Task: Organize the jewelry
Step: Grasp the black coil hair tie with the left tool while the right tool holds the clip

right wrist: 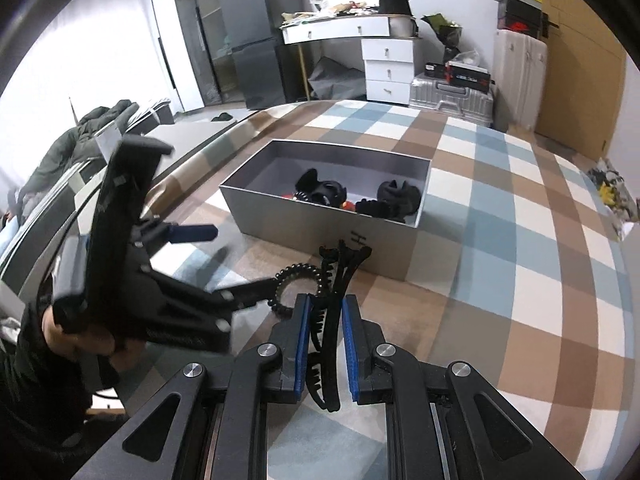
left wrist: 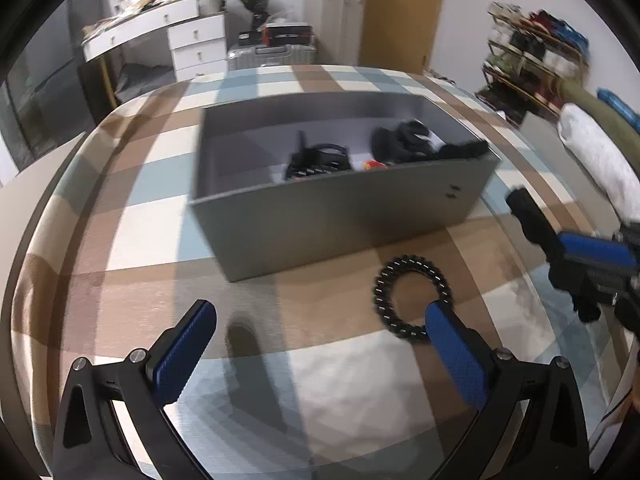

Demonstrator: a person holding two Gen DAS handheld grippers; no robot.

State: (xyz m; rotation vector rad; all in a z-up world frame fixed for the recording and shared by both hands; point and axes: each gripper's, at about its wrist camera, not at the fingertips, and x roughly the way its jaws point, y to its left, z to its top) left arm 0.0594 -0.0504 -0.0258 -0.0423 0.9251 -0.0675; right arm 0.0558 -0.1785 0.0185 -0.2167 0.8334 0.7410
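A black spiral hair tie (left wrist: pixel 379 296) lies on the checked cloth in front of the grey box (left wrist: pixel 340 216). My left gripper (left wrist: pixel 320 332) is open and low over the cloth, its right finger (left wrist: pixel 452 348) overlapping the tie's near edge. In the right wrist view that same finger reaches the hair tie (right wrist: pixel 296 269), and the left gripper (right wrist: pixel 244 258) stands wide. My right gripper (right wrist: pixel 326 312) is shut on a long black toothed hair clip (right wrist: pixel 334 280), held off the cloth near the box's front corner. Several black clips (right wrist: pixel 324 192) lie inside the box (right wrist: pixel 320 228).
The checked cloth (left wrist: pixel 120 240) covers a wide flat surface. A white desk with drawers (right wrist: pixel 388 64), a silver suitcase (right wrist: pixel 452 96) and a shelf rack (left wrist: pixel 532 52) stand beyond it. A person's hand (right wrist: pixel 76 336) holds the left gripper's handle.
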